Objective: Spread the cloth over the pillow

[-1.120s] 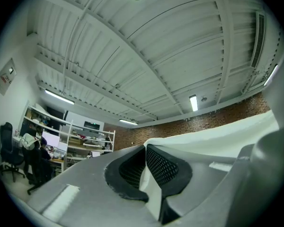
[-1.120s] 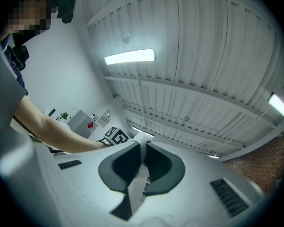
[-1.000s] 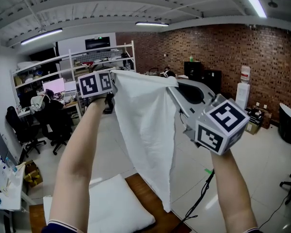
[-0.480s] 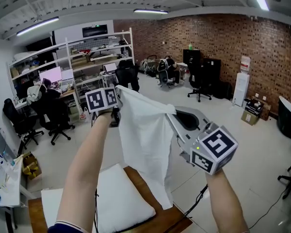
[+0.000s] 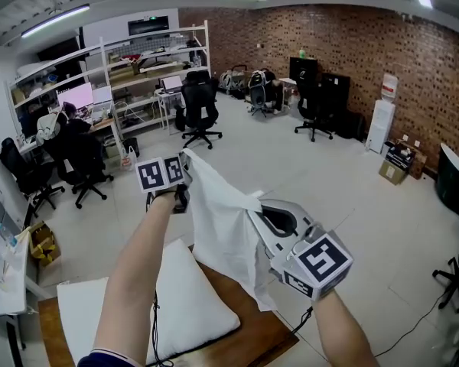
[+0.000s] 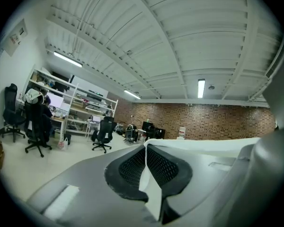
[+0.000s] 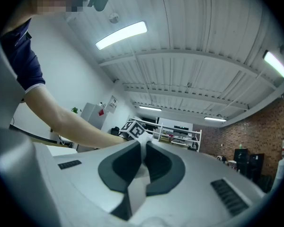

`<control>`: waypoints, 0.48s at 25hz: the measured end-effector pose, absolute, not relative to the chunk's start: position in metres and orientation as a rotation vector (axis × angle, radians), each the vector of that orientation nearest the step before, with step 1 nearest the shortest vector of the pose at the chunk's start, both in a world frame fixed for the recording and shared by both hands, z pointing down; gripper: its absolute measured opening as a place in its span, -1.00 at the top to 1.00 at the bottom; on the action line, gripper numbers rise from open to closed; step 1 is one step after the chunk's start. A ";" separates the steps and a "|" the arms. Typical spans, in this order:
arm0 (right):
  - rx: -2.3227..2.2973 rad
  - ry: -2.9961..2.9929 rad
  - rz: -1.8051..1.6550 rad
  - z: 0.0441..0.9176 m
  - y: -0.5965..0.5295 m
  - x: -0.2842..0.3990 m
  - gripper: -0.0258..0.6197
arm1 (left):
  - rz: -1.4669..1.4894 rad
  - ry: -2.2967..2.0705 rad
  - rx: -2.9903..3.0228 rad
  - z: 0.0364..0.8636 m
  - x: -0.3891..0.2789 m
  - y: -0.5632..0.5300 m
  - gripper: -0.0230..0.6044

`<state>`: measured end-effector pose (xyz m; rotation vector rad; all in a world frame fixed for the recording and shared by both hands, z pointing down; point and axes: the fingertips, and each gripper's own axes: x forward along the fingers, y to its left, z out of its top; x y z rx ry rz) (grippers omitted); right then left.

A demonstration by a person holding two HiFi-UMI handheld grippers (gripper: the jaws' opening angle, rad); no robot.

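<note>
White cloth [image 5: 223, 232] hangs between left hand-held gripper [image 5: 185, 165] and right hand-held gripper [image 5: 254, 207], each clenched on a top corner, with the pillow [image 5: 187, 308] below at lower left, nearer the left one.

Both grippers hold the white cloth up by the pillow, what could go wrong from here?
The cloth hangs bunched between the left gripper and right gripper, held close together; it may land folded. Its lower end hangs right of the pillow, so it may land partly on the table. Each pinch grips only a thin edge; it could slip.
</note>
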<state>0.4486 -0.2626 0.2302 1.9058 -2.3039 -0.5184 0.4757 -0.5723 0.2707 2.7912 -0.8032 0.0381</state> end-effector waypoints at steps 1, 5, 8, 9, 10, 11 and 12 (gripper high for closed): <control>1.891 -2.312 -0.501 0.238 -0.264 0.445 0.90 | 0.045 -0.808 2.784 0.279 0.474 -0.574 0.91; 1.852 -2.340 -0.414 0.272 -0.269 0.433 0.90 | 0.074 -0.819 2.756 0.310 0.470 -0.578 0.91; 1.826 -2.367 -0.320 0.300 -0.272 0.422 0.90 | 0.100 -0.839 2.714 0.341 0.458 -0.581 0.91; 1.817 -2.376 -0.289 0.309 -0.273 0.418 0.90 | 0.110 -0.847 2.701 0.351 0.453 -0.583 0.91; 1.811 -2.385 -0.260 0.317 -0.274 0.413 0.90 | 0.121 -0.856 2.689 0.360 0.449 -0.585 0.91; 1.807 -2.392 -0.230 0.325 -0.275 0.409 0.90 | 0.132 -0.863 2.680 0.367 0.446 -0.587 0.91; 1.810 -2.397 -0.198 0.333 -0.277 0.406 0.90 | 0.142 -0.870 2.673 0.374 0.444 -0.589 0.91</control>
